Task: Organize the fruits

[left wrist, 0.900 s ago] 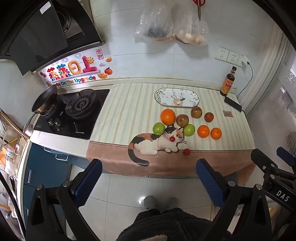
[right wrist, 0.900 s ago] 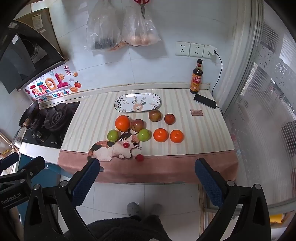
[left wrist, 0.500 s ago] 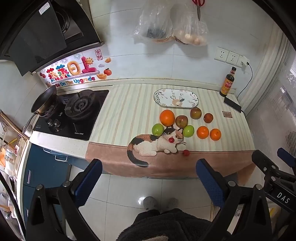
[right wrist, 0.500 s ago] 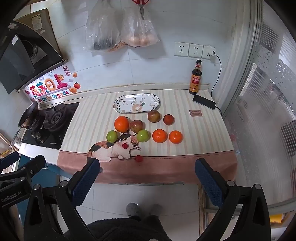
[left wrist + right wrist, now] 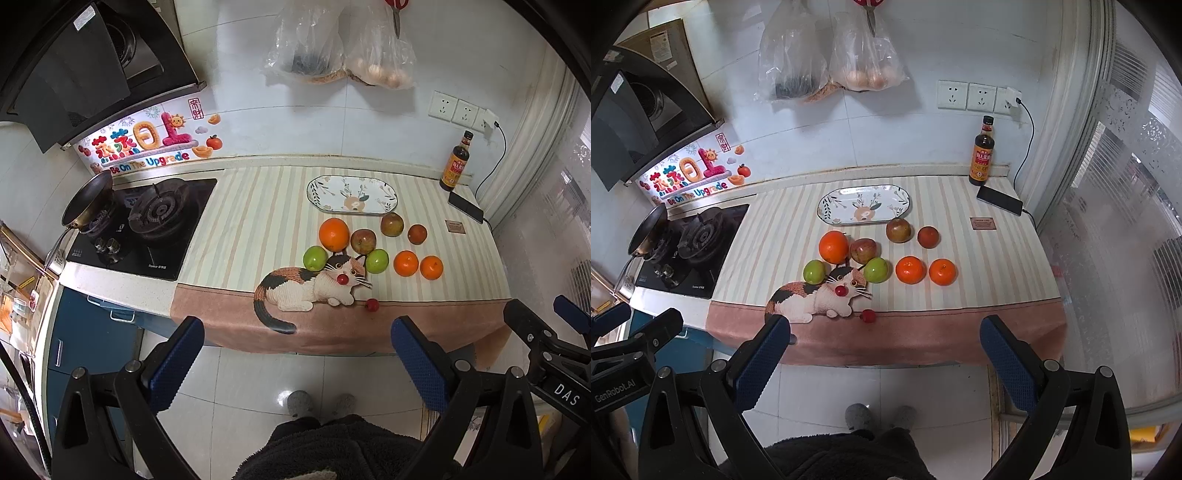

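Note:
On the striped counter cloth lie a big orange (image 5: 334, 234) (image 5: 833, 246), two smaller oranges (image 5: 405, 263) (image 5: 911, 269), two green apples (image 5: 315, 258) (image 5: 876, 270), reddish apples (image 5: 363, 241) (image 5: 863, 250) and two small red fruits (image 5: 372, 304) (image 5: 868, 315). An empty oval flowered plate (image 5: 352, 194) (image 5: 863, 204) lies behind them. My left gripper (image 5: 295, 363) and my right gripper (image 5: 882, 360) are both open and empty, held above the floor in front of the counter, well short of the fruit.
A gas hob (image 5: 147, 221) with a pan (image 5: 86, 199) is at the left. A sauce bottle (image 5: 983, 153) and a phone (image 5: 999, 199) on a cable stand at the back right. Plastic bags (image 5: 831, 62) hang on the wall. My feet (image 5: 879, 415) show below.
Both grippers have drifted slightly nearer the counter; the fruit sits a little higher in both views. Nothing on the counter has moved.

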Motion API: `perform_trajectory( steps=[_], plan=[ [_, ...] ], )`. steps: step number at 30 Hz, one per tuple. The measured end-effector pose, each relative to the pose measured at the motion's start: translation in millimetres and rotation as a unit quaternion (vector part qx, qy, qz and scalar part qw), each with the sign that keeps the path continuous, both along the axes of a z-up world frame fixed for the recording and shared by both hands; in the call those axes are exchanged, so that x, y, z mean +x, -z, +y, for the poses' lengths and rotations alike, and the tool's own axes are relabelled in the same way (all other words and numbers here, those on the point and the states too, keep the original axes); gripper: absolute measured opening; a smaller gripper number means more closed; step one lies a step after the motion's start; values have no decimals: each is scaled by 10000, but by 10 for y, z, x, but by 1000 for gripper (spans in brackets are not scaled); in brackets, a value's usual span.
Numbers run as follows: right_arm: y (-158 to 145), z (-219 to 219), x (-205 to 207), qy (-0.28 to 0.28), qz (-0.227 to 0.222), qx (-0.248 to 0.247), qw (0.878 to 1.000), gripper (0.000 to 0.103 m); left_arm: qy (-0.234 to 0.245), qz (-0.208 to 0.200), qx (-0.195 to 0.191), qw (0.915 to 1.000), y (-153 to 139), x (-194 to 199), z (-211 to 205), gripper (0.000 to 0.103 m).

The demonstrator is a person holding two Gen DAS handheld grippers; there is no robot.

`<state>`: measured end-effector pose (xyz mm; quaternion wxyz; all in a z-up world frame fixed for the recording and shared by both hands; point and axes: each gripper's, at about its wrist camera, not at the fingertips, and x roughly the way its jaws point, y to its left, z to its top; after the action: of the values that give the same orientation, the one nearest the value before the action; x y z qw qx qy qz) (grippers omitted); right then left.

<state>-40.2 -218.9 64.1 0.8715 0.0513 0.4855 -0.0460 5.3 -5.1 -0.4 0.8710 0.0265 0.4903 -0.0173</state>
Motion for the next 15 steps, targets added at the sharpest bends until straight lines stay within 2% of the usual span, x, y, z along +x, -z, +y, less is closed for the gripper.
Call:
perform_trajectory(
  steps=[15],
  plan=[
    [41,-18,55,32,-24,78,10000,103,4,-4,6,10000,-1,-4,4,103]
  ],
)
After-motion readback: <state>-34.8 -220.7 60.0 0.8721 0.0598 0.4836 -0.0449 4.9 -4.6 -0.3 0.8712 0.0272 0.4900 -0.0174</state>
